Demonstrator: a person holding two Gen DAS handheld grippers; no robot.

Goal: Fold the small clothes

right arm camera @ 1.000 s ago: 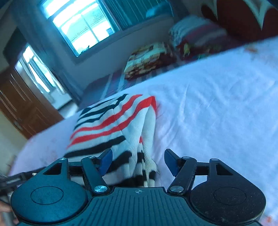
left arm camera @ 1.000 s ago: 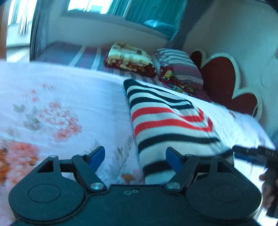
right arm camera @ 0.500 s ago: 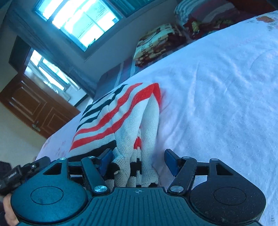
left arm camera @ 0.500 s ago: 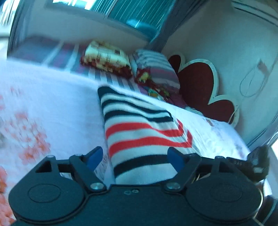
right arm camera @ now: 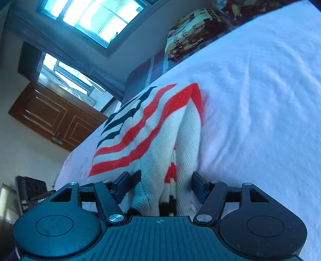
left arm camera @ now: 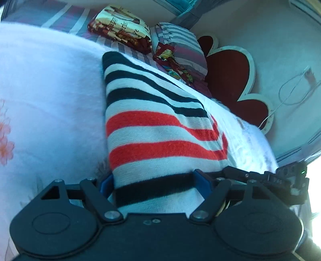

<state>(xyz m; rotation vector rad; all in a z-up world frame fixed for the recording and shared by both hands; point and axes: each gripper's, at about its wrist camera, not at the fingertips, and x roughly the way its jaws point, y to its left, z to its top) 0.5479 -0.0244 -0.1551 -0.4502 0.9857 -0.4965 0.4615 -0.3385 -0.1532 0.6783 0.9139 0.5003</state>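
A folded knit garment with black, red and white stripes (left arm camera: 160, 128) lies lengthwise on the white floral bedspread (left arm camera: 50, 96). My left gripper (left arm camera: 155, 183) is open with its blue pads either side of the garment's near end. In the right wrist view the same garment (right arm camera: 152, 138) shows its folded layers on edge. My right gripper (right arm camera: 160, 185) is open, its pads straddling the near right corner of the garment. The right gripper's body shows at the right edge of the left wrist view (left arm camera: 280, 180).
Folded patterned blankets (left arm camera: 122, 38) and striped pillows (left arm camera: 180, 44) lie at the head of the bed, beside a red heart-shaped headboard (left arm camera: 232, 80). A wooden door (right arm camera: 52, 118) and windows (right arm camera: 90, 18) are to the left. The bedspread stretches to the right (right arm camera: 260, 100).
Both grippers have moved forward and down onto the near end of the striped garment, so its fabric now lies between their open pads. The garment itself has not shifted.
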